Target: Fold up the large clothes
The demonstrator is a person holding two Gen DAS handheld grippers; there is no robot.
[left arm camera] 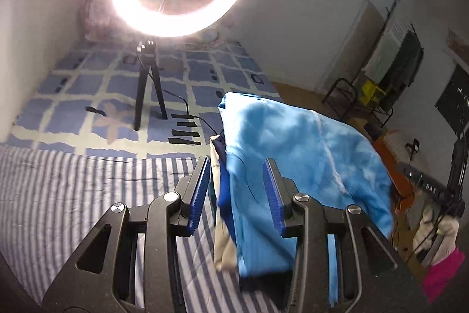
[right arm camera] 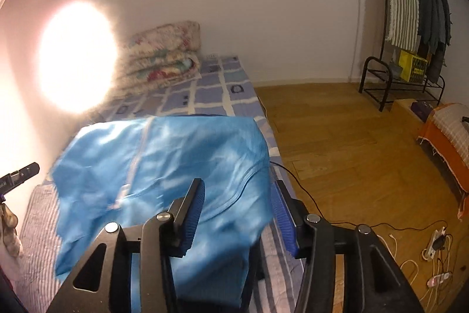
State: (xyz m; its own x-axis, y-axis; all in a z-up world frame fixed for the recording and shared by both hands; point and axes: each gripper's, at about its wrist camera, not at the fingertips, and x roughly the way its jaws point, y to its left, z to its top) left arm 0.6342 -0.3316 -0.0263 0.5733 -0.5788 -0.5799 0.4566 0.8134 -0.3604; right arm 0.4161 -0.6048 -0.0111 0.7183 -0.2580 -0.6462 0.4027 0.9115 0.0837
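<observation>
Lower centre of both views, 2 grippers—left gripper [left arm camera: 237, 189] and right gripper [right arm camera: 239, 213]—gape wide, fabric between jaws but unclamped. The blue garment [right arm camera: 164, 166] spreads ahead—long axis running frame-left to right—over the striped bed [left arm camera: 73, 195].

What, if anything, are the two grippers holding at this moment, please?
Cloth of the blue garment lies between both the left gripper and right gripper, but their jaws look open; grip uncertain.

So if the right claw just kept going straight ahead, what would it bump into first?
Most likely the blue garment: the fabric already lies between the right claw fingers, spread over the bed ahead.
</observation>
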